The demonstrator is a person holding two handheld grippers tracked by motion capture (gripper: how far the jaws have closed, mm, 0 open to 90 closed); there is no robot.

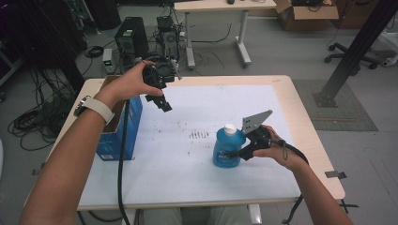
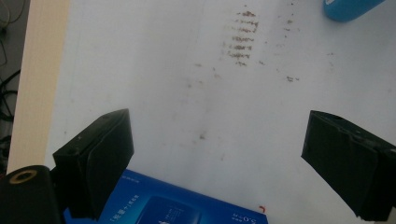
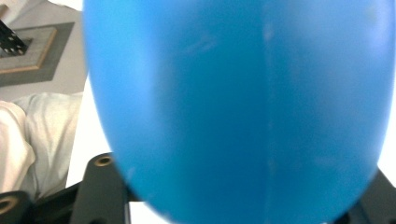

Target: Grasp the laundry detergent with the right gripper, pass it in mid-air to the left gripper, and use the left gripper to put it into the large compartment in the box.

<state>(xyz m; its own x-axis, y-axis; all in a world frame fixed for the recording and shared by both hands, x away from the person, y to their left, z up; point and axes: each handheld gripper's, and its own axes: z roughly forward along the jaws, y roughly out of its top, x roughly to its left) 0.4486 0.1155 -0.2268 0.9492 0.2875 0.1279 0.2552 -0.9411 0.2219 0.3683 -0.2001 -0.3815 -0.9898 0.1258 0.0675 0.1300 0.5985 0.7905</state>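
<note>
Jaws of the right gripper (image 1: 233,155) pinch the blue bottle (image 1: 227,149) low on its body, one on each flank; the bottle stands upright on the worktop (image 1: 187,183), white cap (image 1: 229,127) above the jaws. Jaws of the left gripper (image 1: 161,102) stand spread and empty, raised over the worktop, with a blue carton (image 1: 118,133) just below and behind them. Judgement: the bottle is smooth, rounded plastic, likely slippery and somewhat yielding; weight depends on its fill, which cannot be read. A hold across the widest part suits it. The right jaws' pads are hidden behind the bottle, and its label is illegible.
</note>
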